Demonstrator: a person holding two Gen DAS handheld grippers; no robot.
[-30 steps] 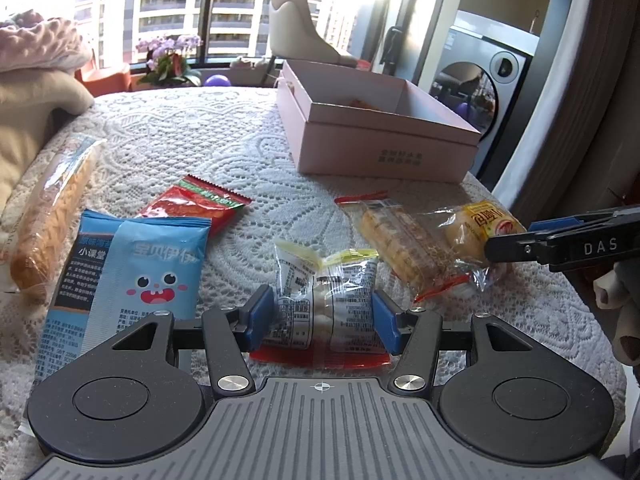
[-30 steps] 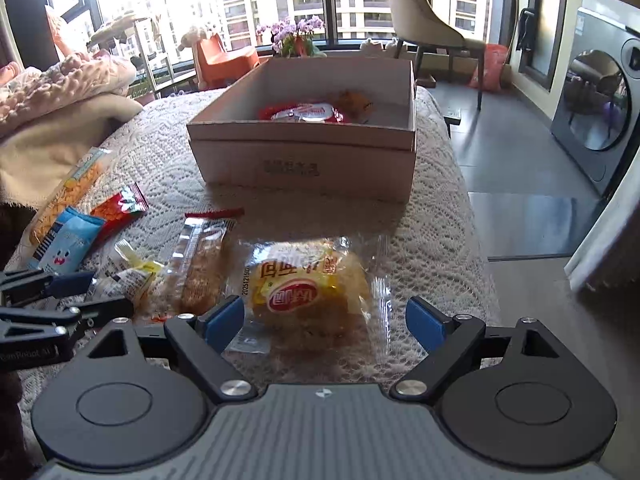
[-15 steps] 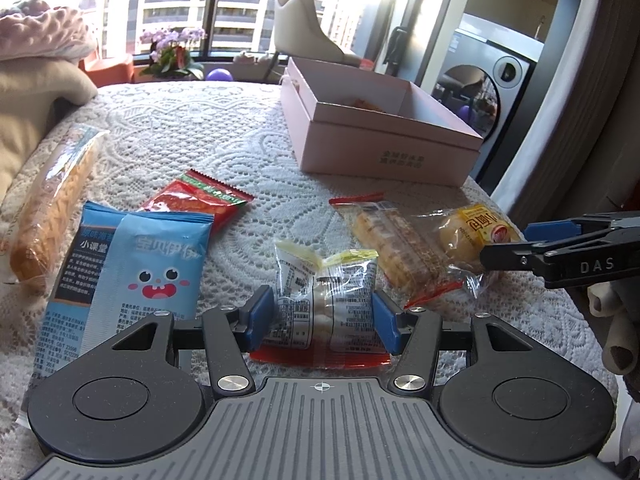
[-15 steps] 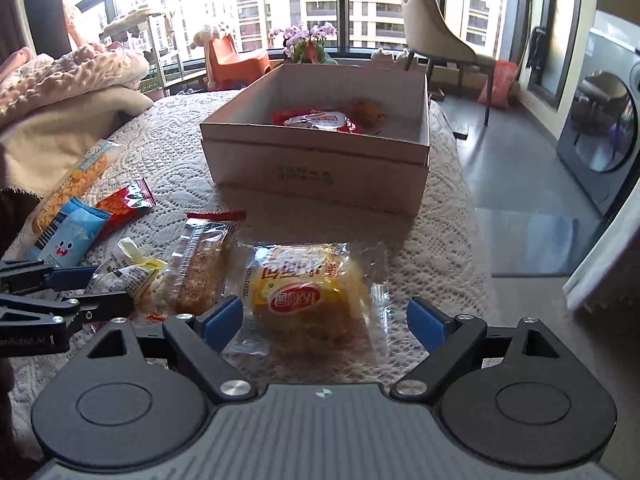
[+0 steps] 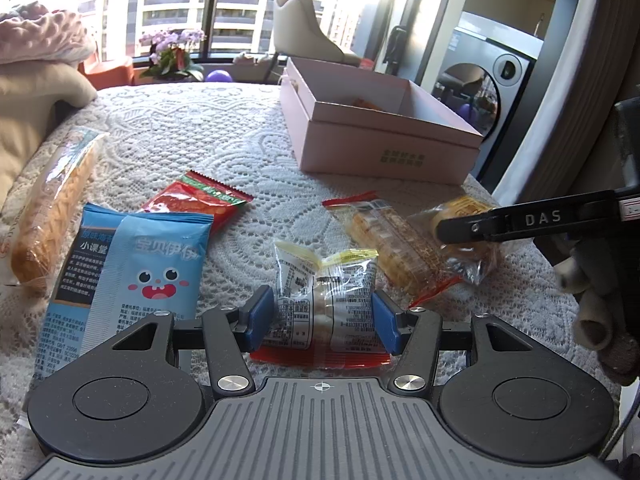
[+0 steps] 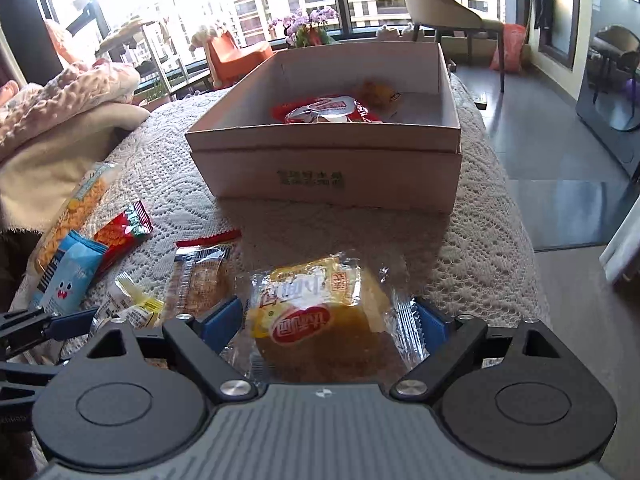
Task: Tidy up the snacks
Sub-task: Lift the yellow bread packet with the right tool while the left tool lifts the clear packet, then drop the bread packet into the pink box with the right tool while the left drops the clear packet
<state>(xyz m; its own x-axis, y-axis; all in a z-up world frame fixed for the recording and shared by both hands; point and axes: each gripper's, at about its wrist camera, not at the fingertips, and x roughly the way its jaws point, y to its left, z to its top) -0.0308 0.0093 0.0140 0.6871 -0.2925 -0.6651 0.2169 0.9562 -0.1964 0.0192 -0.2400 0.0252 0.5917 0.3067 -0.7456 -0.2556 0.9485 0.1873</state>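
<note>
Right gripper (image 6: 328, 322) astride bun packet (image 6: 316, 312), contact unclear

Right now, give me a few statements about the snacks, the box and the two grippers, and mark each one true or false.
1. The pink box is empty. False: a red packet lies inside.
2. The left gripper straddles a small clear packet. True.
3. The yellow bun packet sits between the right gripper jaws, which have just been closing. True.
4. The blue cartoon packet is in the box. False: it lies on the lace cloth.
</note>
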